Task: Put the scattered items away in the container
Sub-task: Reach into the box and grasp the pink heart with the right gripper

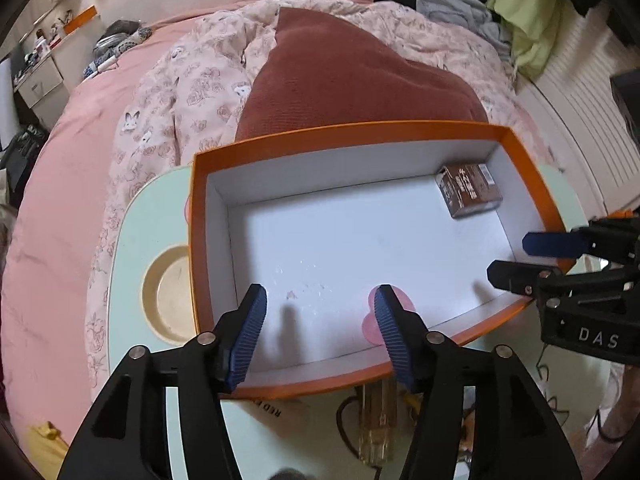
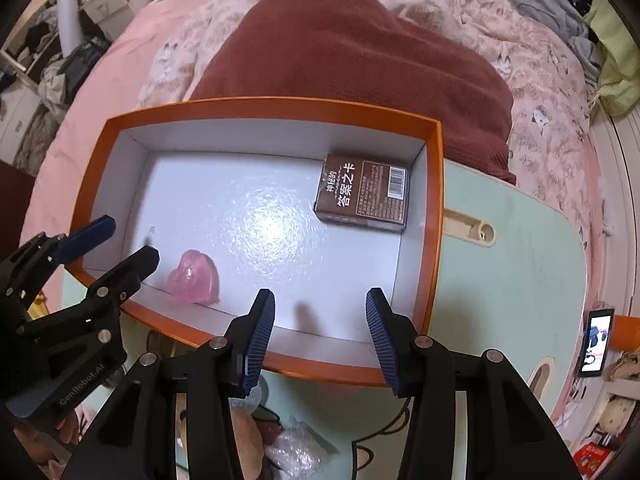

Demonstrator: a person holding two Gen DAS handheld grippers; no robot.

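Observation:
An orange box (image 1: 340, 130) (image 2: 280, 103) with a white inside stands on a mint-green bed table (image 1: 136, 240) (image 2: 500, 280). A brown card pack (image 1: 470, 190) (image 2: 362, 192) lies flat in its far right corner. A pink heart-shaped piece (image 2: 194, 280) (image 1: 405, 303) rests on the box floor near the front wall. My left gripper (image 1: 320, 298) (image 2: 128, 242) hovers open over the box's left front part, its pads clear of the heart. My right gripper (image 2: 320, 300) (image 1: 512, 256) stands open above the front right part with nothing between its fingers.
In front of the box, a clear glass bottle (image 1: 376, 420), a plush toy (image 2: 240, 432) and crinkled plastic wrap (image 2: 296, 452) lie on the table. A round cup recess (image 1: 168, 292) sits left of the box. A phone (image 2: 598, 342) stands at the right. Behind the table lies a quilted bed with a red-brown blanket (image 1: 352, 76).

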